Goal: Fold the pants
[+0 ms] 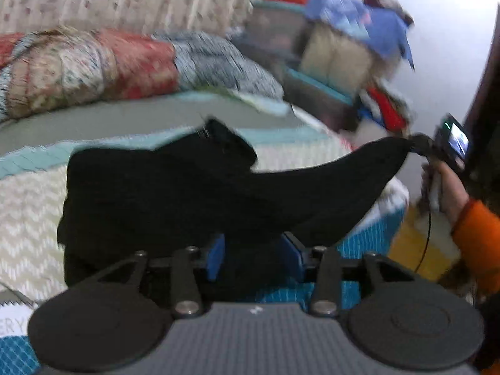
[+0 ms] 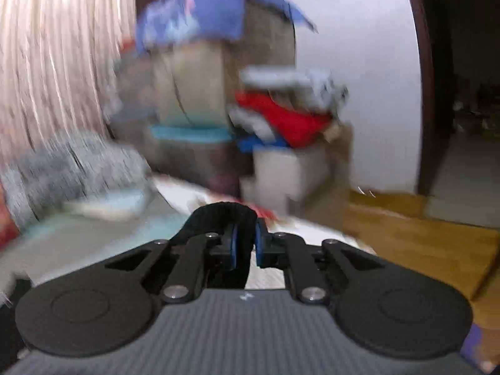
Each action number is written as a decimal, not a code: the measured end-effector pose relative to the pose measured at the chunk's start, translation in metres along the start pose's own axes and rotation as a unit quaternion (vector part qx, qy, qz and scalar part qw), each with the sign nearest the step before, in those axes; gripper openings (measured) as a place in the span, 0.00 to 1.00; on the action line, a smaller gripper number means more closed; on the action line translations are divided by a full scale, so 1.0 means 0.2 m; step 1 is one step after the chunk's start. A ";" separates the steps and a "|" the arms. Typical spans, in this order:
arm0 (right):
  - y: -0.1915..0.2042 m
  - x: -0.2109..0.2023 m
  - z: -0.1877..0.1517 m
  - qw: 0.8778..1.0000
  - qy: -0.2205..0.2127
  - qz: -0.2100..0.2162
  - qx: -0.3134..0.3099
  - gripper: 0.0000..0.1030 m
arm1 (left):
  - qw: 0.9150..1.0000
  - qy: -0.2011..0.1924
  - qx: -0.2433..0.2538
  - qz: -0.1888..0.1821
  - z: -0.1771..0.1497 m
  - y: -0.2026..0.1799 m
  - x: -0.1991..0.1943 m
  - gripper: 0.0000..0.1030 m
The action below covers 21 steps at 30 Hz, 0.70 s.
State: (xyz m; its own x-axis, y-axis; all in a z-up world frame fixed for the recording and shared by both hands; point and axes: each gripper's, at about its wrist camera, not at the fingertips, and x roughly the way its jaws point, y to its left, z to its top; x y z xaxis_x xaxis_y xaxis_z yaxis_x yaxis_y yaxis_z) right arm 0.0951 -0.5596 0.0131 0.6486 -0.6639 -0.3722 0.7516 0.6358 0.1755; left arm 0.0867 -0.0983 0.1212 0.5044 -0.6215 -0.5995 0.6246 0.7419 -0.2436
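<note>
Both views are motion-blurred. The black fabric pants [image 1: 175, 193] lie bunched on the bed [image 1: 28, 212], over its pale chevron-pattern cover with teal border.

Left gripper [image 1: 254, 257]: blue pads on either side of a near fold of the pants, cloth filling the gap between them. Grasping the pants, as far as the blur allows.

Right gripper [image 2: 245, 245]: clenched on a black edge of the pants, which loops up and over the blue pads [image 2: 233, 245]. In the left wrist view this same gripper [image 1: 420, 145] sits at the far right, off the bed edge, with a tapered section of the pants pulled taut to it and lifted clear of the cover. The right hand [image 1: 447, 187] with its orange sleeve holds it.

Far side of the bed: rolled floral quilt [image 1: 87, 68] in red and cream, grey-blue patterned pillow [image 1: 225, 65] to its right. Beyond, stacked storage boxes with piled clothes [image 1: 337, 56], too blurred for detail. Wooden floor [image 2: 415, 243] to the right.
</note>
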 end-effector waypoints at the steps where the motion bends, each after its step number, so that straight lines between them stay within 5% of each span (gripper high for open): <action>1: -0.03 0.03 -0.02 1.000 0.017 -0.012 0.000 0.19 | 1.000 -0.003 -0.004 0.004 0.00 0.02 -0.01 0.42; 3: -0.04 0.00 -0.04 1.000 0.004 -0.024 0.010 0.41 | 0.999 -0.025 -0.036 0.032 0.02 0.11 -0.09 0.53; 5: -0.04 -0.03 -0.06 0.999 -0.019 -0.018 0.023 0.44 | 0.992 -0.050 -0.097 0.067 0.05 0.25 -0.16 0.58; 8: 0.13 -0.15 -0.08 0.999 -0.028 0.019 0.021 0.44 | 0.970 -0.074 -0.209 0.103 0.05 0.54 -0.22 0.68; 12: 0.51 -0.27 -0.12 0.982 0.042 0.184 -0.004 0.44 | 0.935 -0.070 -0.322 0.133 -0.04 0.83 -0.13 0.73; 13: 0.64 -0.27 -0.14 0.968 0.071 0.240 -0.011 0.45 | 0.930 -0.066 -0.340 0.122 -0.06 0.86 -0.07 0.76; 15: 0.90 -0.26 -0.19 0.933 0.124 0.338 -0.033 0.63 | 0.926 -0.049 -0.362 0.097 -0.12 0.90 0.03 0.80; 18: 1.37 -0.29 -0.29 0.854 0.200 0.474 -0.083 0.85 | 0.935 -0.014 -0.347 0.069 -0.16 0.88 0.18 0.76; 20: 1.67 -0.32 -0.37 0.806 0.230 0.531 -0.125 0.86 | 0.943 0.001 -0.324 0.071 -0.17 0.82 0.27 0.50; 21: 1.80 -0.33 -0.41 0.790 0.238 0.543 -0.154 0.86 | 0.947 0.004 -0.312 0.078 -0.19 0.79 0.29 0.45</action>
State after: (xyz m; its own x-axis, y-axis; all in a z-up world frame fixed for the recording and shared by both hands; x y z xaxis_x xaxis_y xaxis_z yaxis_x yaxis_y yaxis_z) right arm 0.3142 -0.2543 0.0255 0.7169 0.5169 -0.4677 -0.3304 0.8428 0.4250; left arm 0.1934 -0.0076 0.0191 0.5561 -0.4913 -0.6704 0.0672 0.8306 -0.5529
